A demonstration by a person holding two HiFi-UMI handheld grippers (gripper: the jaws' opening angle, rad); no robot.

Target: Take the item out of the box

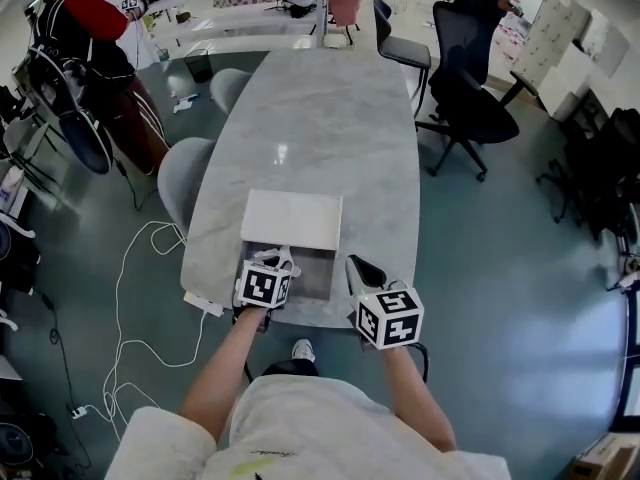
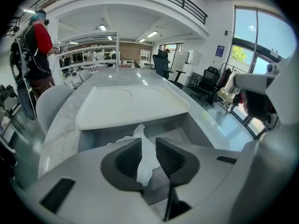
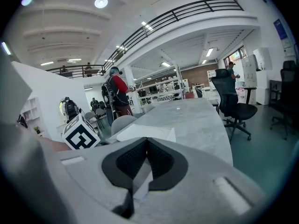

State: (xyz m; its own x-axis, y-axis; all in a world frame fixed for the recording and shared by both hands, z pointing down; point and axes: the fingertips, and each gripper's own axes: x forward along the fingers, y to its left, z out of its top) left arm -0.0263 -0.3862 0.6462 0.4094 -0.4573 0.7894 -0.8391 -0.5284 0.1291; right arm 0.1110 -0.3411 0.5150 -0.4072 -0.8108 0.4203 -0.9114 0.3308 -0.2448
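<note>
Paper [image 2: 145,164] — pinched lengthwise in left tongs [image 2: 148,146] (tip outward) — right tongs [image 3: 145,146] clamp box [image 3: 141,183].

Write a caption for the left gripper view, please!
Left gripper pinches crumpled white wrapping above the open box, its white lid lying flat just behind.

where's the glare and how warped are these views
Head view: lamp glints on the table, its edges bowed. Left gripper view: window blown out, dark corners, white wrapping in the jaws looks crisp. Right gripper view: lamp flares, railing bends in an arc.
</note>
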